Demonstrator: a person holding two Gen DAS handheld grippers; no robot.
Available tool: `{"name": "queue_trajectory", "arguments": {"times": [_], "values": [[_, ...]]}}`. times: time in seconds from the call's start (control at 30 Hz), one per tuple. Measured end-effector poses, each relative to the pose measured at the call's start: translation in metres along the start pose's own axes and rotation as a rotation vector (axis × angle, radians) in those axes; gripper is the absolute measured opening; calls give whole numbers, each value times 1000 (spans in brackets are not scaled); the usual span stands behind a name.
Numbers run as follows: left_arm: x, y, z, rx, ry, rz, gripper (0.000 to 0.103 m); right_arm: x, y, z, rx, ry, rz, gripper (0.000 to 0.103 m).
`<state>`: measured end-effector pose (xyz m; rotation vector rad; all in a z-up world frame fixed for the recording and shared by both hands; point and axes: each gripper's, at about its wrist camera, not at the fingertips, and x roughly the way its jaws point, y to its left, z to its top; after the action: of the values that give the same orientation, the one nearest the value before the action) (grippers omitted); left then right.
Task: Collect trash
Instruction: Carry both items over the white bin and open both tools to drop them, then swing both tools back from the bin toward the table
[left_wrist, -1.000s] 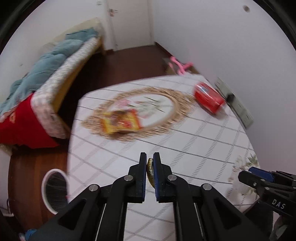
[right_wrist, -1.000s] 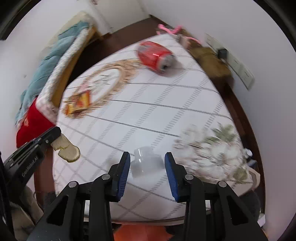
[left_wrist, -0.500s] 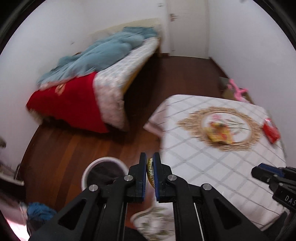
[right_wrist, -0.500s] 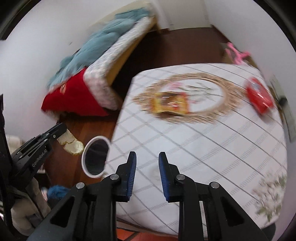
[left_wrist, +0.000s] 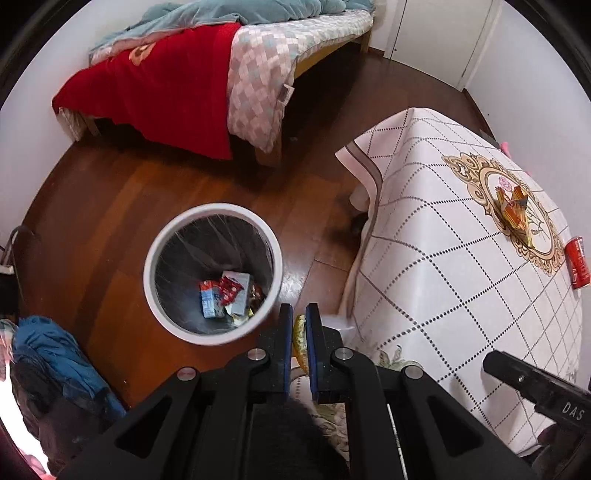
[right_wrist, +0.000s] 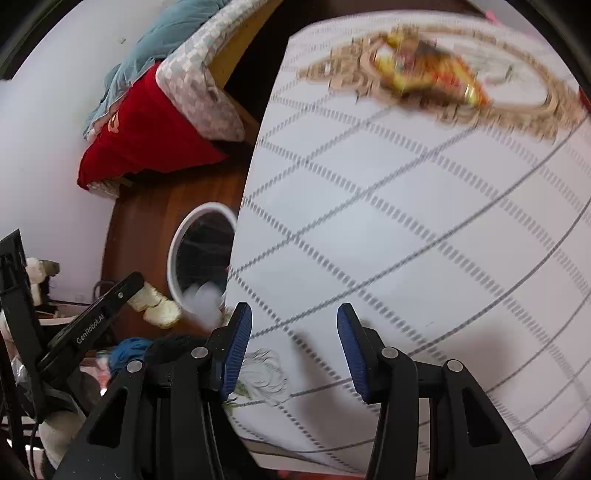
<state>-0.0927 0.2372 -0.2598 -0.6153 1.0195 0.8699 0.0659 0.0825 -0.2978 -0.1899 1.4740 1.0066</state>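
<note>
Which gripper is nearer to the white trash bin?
Left. The left gripper, shut on a yellowish scrap, hangs beside the trash bin. The right gripper, opening and empty, is over the table.

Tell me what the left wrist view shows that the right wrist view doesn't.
Only the left wrist view shows the trash at the bottom of the bin and the red can. Only the right wrist view shows the right gripper, its jaws opening with nothing between them. Both show the snack wrapper on the tablecloth and the bed.
</note>
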Motion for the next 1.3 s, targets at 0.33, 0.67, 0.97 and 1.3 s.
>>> {"name": "queue_trajectory", "arguments": {"times": [0.33,0.67,0.97,1.3], "values": [[-8,34,25,-42,-50,62,5,-6,32,23,-49,-39,-11,51],[73,137,61,-119,129,189,6,127,150,73,-320,205,-151,56],[125,181,52,-150,290,158,10,238,192,87,-412,383,-259,74],[124,191,55,-165,268,157,103,262,203,90,-468,409,-312,103]]}}
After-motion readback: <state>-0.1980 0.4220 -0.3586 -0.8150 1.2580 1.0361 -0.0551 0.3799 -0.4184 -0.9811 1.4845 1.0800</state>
